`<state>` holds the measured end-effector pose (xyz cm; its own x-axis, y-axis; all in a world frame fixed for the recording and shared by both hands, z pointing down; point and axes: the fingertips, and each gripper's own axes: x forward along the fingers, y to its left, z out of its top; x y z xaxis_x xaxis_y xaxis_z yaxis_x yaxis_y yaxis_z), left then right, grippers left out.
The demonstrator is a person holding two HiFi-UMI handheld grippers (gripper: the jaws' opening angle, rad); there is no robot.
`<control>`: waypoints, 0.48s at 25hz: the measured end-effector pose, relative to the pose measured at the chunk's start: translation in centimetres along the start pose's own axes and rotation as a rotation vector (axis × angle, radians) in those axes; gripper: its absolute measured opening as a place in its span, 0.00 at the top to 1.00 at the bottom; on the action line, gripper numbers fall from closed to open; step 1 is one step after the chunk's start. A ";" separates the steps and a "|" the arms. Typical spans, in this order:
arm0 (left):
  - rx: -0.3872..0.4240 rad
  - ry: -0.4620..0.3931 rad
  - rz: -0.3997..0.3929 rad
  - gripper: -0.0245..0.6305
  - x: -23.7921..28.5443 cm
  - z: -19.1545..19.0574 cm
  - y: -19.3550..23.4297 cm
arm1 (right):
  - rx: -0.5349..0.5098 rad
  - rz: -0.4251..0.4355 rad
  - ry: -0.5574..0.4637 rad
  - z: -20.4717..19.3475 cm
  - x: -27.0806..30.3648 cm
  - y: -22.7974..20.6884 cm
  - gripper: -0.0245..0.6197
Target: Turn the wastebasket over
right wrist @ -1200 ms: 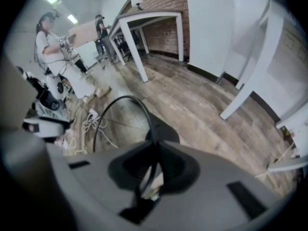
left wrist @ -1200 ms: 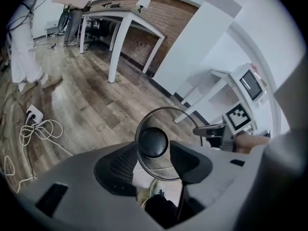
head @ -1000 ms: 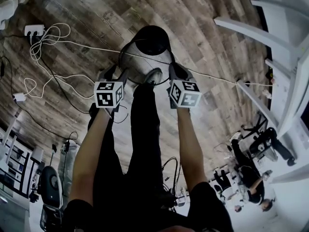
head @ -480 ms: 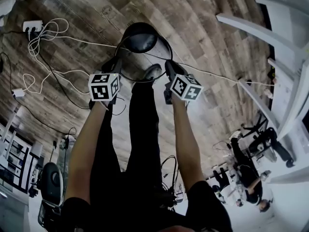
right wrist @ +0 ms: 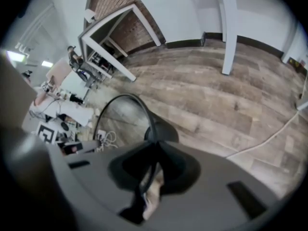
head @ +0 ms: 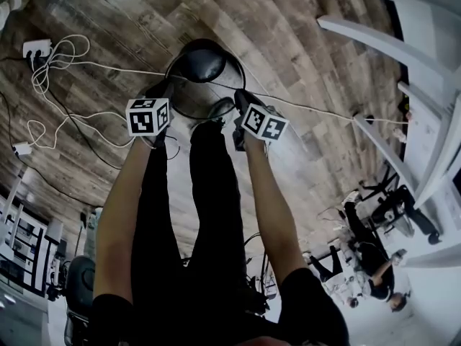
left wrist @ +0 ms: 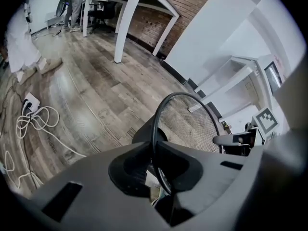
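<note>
Floor: wood planks (head: 302, 42), with white cables (head: 65, 49) and a power strip (head: 34, 47) off to the left gripper's side and white table legs (head: 374, 34) off to the right gripper's side.
Wastebasket (head: 198, 62): black mesh, between the two grippers and just ahead of their tips; tipped, mouth toward the person, dark base beyond the tips.
Left gripper (head: 163, 90): at the left of the rim (left wrist: 155, 124); jaws closing, narrow, the rim wire pinched between them.
Right gripper (head: 240, 101): at the rim's opposite side; jaws narrow, clamped on the wire.
Floor contact: cannot tell.
</note>
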<state>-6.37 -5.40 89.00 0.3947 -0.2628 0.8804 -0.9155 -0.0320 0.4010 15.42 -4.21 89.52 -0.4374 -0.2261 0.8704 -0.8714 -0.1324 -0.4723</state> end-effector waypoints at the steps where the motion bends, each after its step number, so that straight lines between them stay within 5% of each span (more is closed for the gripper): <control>1: -0.006 0.004 0.003 0.86 0.7 -0.1 0.3 | 0.008 -0.007 0.002 -0.1 0.7 -0.4 0.88; 12: -0.061 0.025 0.027 0.87 5.5 -2.4 4.1 | 0.015 -0.049 0.030 -2.0 6.1 -2.2 0.88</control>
<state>-7.74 -4.63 96.04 0.3722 -0.2385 0.8970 -0.9199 0.0338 0.3907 14.27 -3.34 96.13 -0.4006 -0.1898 0.8964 -0.8888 -0.1572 -0.4305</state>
